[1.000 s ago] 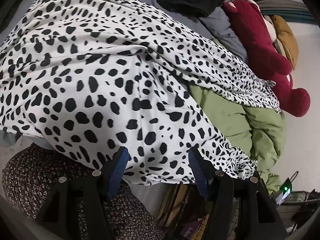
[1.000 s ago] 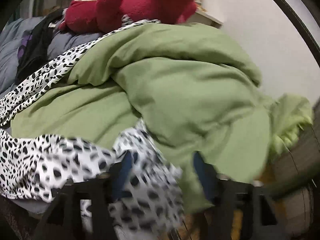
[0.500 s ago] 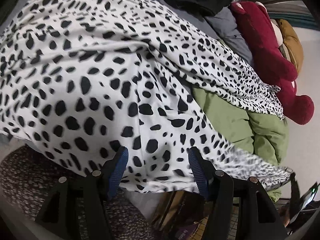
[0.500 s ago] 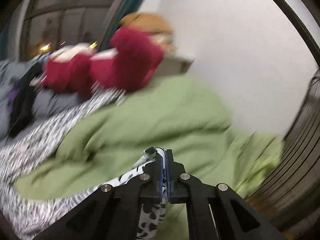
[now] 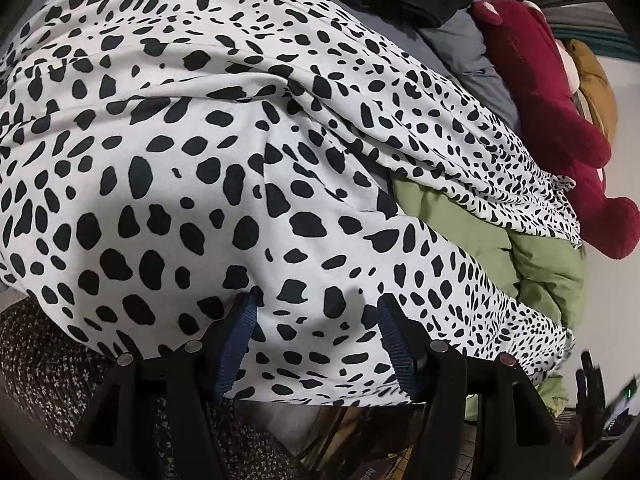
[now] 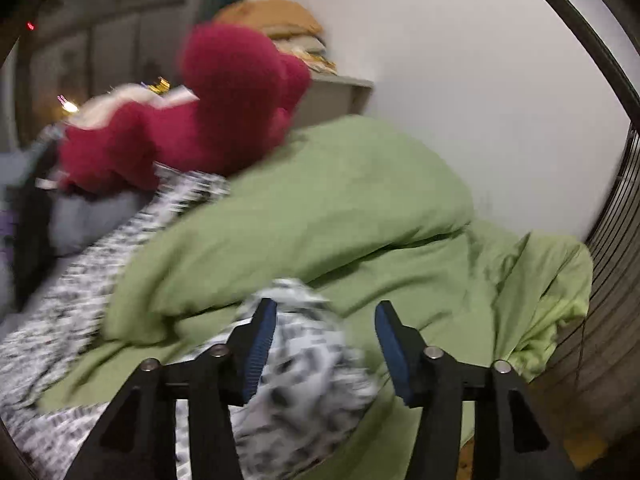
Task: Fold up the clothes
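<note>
Spotted garment (image 5: 240, 168) lies between the spread left tool (image 5: 316, 320) fingers.

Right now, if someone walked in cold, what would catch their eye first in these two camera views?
The black-spotted white garment fills most of the left wrist view, draped right up to the open left gripper. Next comes the dark red plush toy, lying at the far side behind the heaped green quilt. In the right wrist view, a bunched bit of spotted cloth sits between the fingers of the open right gripper.
</note>
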The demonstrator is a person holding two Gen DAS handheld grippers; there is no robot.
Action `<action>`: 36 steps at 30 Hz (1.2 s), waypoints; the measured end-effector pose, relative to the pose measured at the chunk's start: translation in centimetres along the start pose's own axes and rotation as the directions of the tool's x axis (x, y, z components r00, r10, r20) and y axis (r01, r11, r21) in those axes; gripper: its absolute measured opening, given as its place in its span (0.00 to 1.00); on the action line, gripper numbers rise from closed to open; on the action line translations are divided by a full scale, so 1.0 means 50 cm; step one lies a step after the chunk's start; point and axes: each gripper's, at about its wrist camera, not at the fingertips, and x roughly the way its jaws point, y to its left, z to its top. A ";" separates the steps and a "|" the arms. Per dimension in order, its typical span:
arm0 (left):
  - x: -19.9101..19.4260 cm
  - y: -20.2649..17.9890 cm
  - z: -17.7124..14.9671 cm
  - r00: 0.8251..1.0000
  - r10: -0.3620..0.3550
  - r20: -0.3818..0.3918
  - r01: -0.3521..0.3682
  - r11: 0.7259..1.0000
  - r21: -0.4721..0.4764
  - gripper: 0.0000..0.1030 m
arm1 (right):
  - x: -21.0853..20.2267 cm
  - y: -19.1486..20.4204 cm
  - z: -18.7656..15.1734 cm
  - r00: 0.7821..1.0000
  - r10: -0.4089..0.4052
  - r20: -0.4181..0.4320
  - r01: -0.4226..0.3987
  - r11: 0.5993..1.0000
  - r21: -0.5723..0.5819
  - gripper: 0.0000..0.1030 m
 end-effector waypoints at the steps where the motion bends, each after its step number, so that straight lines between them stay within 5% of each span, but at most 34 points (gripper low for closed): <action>1: 0.001 -0.001 0.000 1.000 0.000 -0.002 0.000 1.000 0.003 0.61 | -0.013 0.005 -0.013 1.000 0.010 -0.005 -0.010 1.000 -0.027 0.54; 7: 0.001 -0.006 -0.005 1.000 -0.003 -0.014 0.003 1.000 0.020 0.61 | -0.001 0.024 -0.116 0.985 -0.113 -0.127 0.089 0.979 -0.182 0.58; 10: 0.001 -0.008 -0.010 1.000 -0.005 -0.021 0.006 1.000 0.029 0.61 | 0.053 0.015 -0.154 0.969 -0.091 -0.229 0.058 0.987 -0.150 0.59; 15: -0.011 0.000 -0.015 1.000 -0.002 -0.012 0.003 1.000 0.029 0.61 | 0.101 0.019 -0.166 0.961 -0.059 -0.272 0.036 0.995 -0.088 0.68; 16: -0.014 0.004 -0.014 1.000 -0.004 -0.008 0.004 1.000 0.022 0.61 | 0.107 0.027 -0.165 0.960 -0.056 -0.274 0.029 0.994 -0.102 0.66; 18: -0.020 0.012 -0.012 1.000 -0.008 -0.001 0.008 1.000 0.009 0.61 | 0.111 0.051 -0.167 0.963 -0.080 -0.255 0.033 0.982 -0.184 0.38; 19: -0.023 0.016 -0.012 1.000 -0.009 0.002 0.009 1.000 0.005 0.61 | 0.113 0.064 -0.170 0.966 -0.099 -0.240 0.041 0.971 -0.236 0.11; 20: -0.025 0.020 -0.012 1.000 -0.010 0.004 0.010 1.000 0.000 0.61 | 0.117 0.070 -0.173 0.967 -0.110 -0.232 0.047 0.963 -0.265 0.05; 27: -0.036 0.041 -0.015 1.000 -0.007 0.008 0.007 1.000 -0.016 0.61 | 0.111 0.033 -0.161 0.952 -0.226 -0.208 0.157 0.940 -0.304 0.04; 30: -0.030 0.039 -0.019 1.000 0.006 -0.001 -0.006 1.000 -0.008 0.61 | 0.113 0.058 -0.180 0.942 -0.260 -0.214 0.167 0.912 -0.376 0.04; 31: -0.031 0.039 -0.021 1.000 0.005 -0.003 -0.005 1.000 -0.004 0.61 | 0.103 0.065 -0.179 0.948 -0.244 -0.204 0.156 0.916 -0.370 0.14; 32: -0.032 0.040 -0.023 1.000 0.004 -0.005 -0.004 1.000 0.000 0.61 | 0.093 0.072 -0.178 0.954 -0.228 -0.194 0.146 0.920 -0.365 0.39; 34: -0.038 0.050 -0.020 1.000 -0.004 0.005 0.004 1.000 -0.008 0.61 | 0.074 0.085 -0.176 0.965 -0.196 -0.174 0.124 0.927 -0.354 0.55; 36: -0.059 0.069 -0.020 0.999 -0.010 0.033 0.011 0.999 -0.031 0.61 | 0.045 0.099 -0.172 0.978 -0.147 -0.151 0.088 0.934 -0.346 0.57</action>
